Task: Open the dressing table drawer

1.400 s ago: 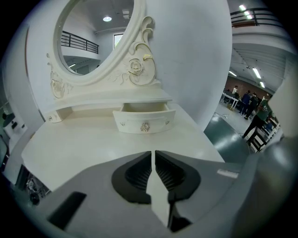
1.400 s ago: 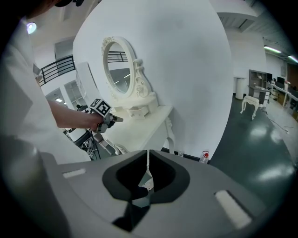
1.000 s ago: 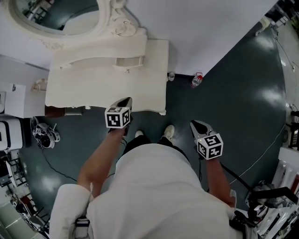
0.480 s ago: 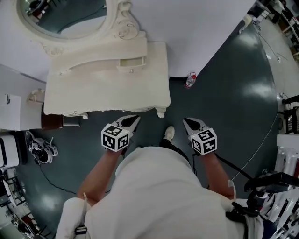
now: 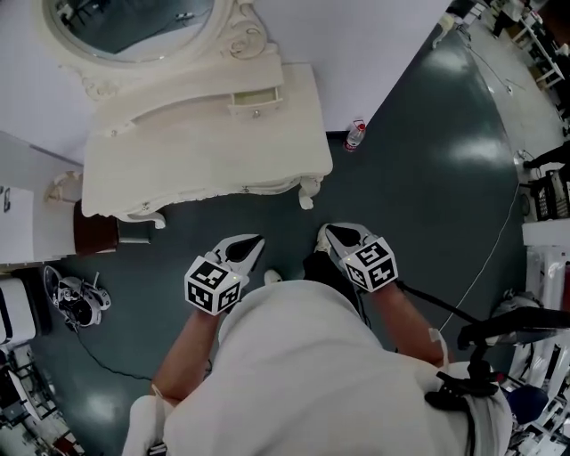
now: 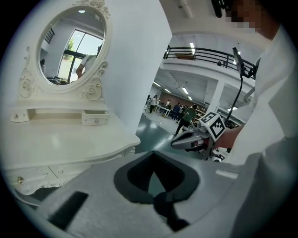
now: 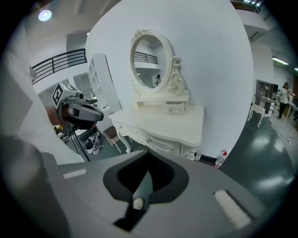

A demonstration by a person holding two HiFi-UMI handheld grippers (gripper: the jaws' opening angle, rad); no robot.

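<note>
Dressing table (image 5: 205, 151): white, against the wall, oval mirror (image 5: 134, 22) above.
Drawer (image 5: 256, 100): small, knobbed, at the counter's back beneath the mirror.
Left gripper (image 5: 253, 242): jaws pressed together, empty, over the dark floor (image 5: 427, 178), apart from the table's front.
Right gripper (image 5: 326, 235): jaws together, empty, near the table's right front leg.

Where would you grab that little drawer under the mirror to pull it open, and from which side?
Grip the small knob at the middle of the front of the little drawer, coming in level across the tabletop from its front edge. That face is otherwise flat, so the knob is probably the only part jaws could close round.
</note>
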